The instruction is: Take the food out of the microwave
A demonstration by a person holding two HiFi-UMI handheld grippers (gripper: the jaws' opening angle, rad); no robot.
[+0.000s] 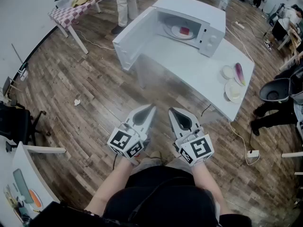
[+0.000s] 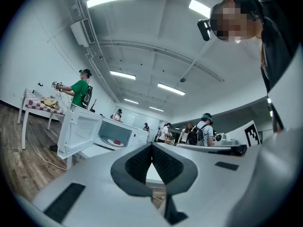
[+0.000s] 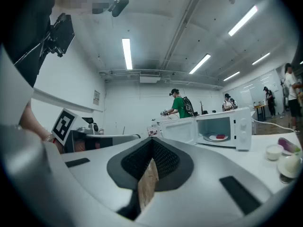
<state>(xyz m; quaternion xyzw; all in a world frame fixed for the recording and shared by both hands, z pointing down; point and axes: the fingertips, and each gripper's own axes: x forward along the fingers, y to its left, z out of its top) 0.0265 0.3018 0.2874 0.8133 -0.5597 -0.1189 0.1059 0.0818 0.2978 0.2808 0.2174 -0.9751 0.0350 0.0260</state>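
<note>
Both grippers are hanging level in front of the person, well apart from the white rectangular table (image 1: 189, 72). The left gripper (image 1: 151, 108) and right gripper (image 1: 172, 110) are each showing jaws closed together, with nothing between them. The small red block of food (image 1: 184, 31) is lying on a round white plate (image 1: 173, 30) inside the white microwave oven (image 1: 211, 36), whose door (image 1: 135, 39) is standing wide open at the left. The plate is judged rigid, glazed, slippery and breakable. The near rim is offering the best hold, kept level so the food is not sliding. The low cavity and the door are limiting the approach. Bare table is lying before the opening, while white dishes (image 1: 233, 91) and a purple aubergine (image 1: 240, 73) are crowding the right end.
</note>
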